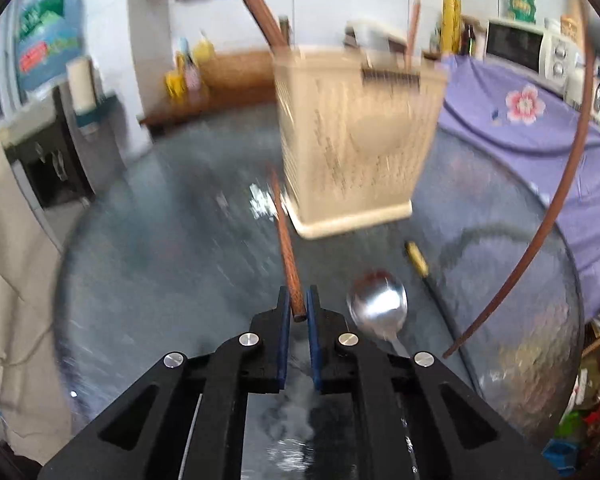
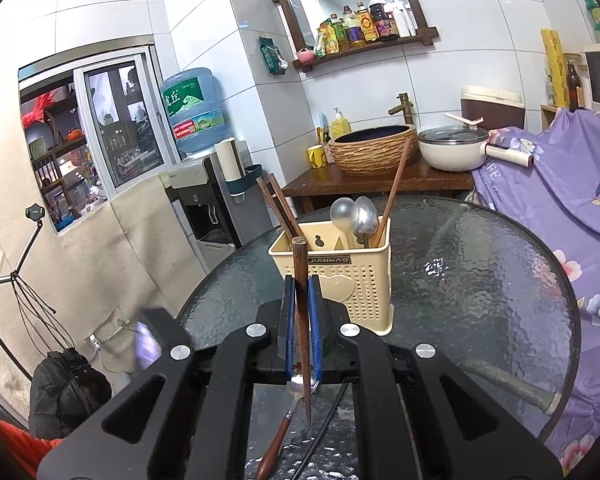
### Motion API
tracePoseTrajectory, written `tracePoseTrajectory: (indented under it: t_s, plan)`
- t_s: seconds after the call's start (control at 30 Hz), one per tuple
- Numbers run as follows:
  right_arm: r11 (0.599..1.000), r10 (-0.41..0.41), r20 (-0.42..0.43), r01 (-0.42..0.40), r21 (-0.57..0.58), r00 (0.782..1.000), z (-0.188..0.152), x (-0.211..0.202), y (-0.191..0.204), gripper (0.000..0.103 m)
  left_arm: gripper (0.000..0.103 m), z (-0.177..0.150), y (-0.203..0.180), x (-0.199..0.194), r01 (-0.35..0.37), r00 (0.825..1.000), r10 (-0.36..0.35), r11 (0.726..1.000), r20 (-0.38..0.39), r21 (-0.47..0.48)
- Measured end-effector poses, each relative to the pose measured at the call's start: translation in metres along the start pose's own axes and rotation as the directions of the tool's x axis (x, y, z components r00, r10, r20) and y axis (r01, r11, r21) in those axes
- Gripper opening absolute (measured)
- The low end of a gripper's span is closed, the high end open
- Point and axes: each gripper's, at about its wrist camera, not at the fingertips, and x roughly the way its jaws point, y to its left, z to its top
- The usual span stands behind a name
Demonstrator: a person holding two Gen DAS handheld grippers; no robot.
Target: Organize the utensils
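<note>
Chopsticks are occupying both hands at once. The left gripper (image 1: 298, 306) is clenching the near end of 1 brown chopstick (image 1: 285, 248), which is pointing out toward the cream utensil holder (image 1: 356, 148); the right gripper (image 2: 301, 300) is clamping a second chopstick (image 2: 302, 320) nearly upright, its top level with the holder's rim (image 2: 328, 240).

To land them well, I would say each stick needs tipping tip-down over the left-hand compartment — the one where 2 chopsticks (image 2: 280, 208) are already leaning — and letting go only once the tip is inside the wall. The left view is smearing with motion, so slowing down before the drop looks wise. A third stick is leaning in the right-hand compartment beside 2 spoons (image 2: 354, 216) (sorting by kind may want that moved).

A spoon (image 1: 378, 306) is lying on the table just right of the left gripper, and a yellow-handled tool (image 1: 417, 258) is lying beyond it.

The glass table (image 2: 480, 280) is round, dark and pebbled — slippery-looking. Behind it, a basin (image 2: 374, 148) and a lidded pot (image 2: 452, 148) are sitting on a wooden counter, with a water bottle (image 2: 194, 112) to the left and purple floral cloth (image 2: 560, 184) to the right.
</note>
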Motion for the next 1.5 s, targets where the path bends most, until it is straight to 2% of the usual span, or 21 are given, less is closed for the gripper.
tracePoseTrajectory:
  t_s: [0.13,0.23,0.4,0.8,1.1,1.2,1.3,1.5]
  plan:
    - [1.0,-0.008,0.02,0.008,-0.009,1.0,0.003,-0.003,0.001,0.007,0.007,0.026,0.017,-0.043,-0.018,0.99,0.023,0.999,0.141,-0.037]
    - [1.0,-0.013,0.028,0.014,-0.022,1.0,0.004,-0.005,0.003,0.007,0.007,0.048,0.027,-0.071,-0.031,0.97,0.043,0.998,0.241,-0.055]
    - [0.999,-0.007,0.033,0.008,-0.042,0.999,0.007,-0.003,0.011,0.007,0.007,0.08,0.036,-0.091,0.018,0.948,0.009,0.997,0.317,-0.079]
    - [0.996,0.019,0.045,-0.015,-0.083,0.999,0.024,-0.003,0.017,0.007,0.007,0.106,0.047,-0.101,0.129,0.94,-0.094,0.988,0.328,-0.087]
    - [0.993,0.029,0.03,-0.025,-0.117,0.999,0.031,0.003,0.016,0.007,0.007,0.126,0.054,-0.117,0.213,0.932,-0.186,0.976,0.312,-0.054]
    - [0.991,0.038,0.042,-0.032,-0.134,0.998,0.038,0.001,0.021,0.007,0.007,0.136,0.056,-0.125,0.246,0.923,-0.219,0.968,0.317,-0.049]
    - [0.986,0.043,0.064,-0.032,-0.161,0.997,0.052,0.0,0.026,0.007,0.007,0.151,0.058,-0.136,0.295,0.904,-0.262,0.954,0.337,-0.048]
    - [0.981,0.049,0.128,-0.024,-0.191,0.99,0.099,-0.007,0.035,0.007,0.007,0.202,0.054,-0.168,0.326,0.865,-0.291,0.945,0.408,-0.015]
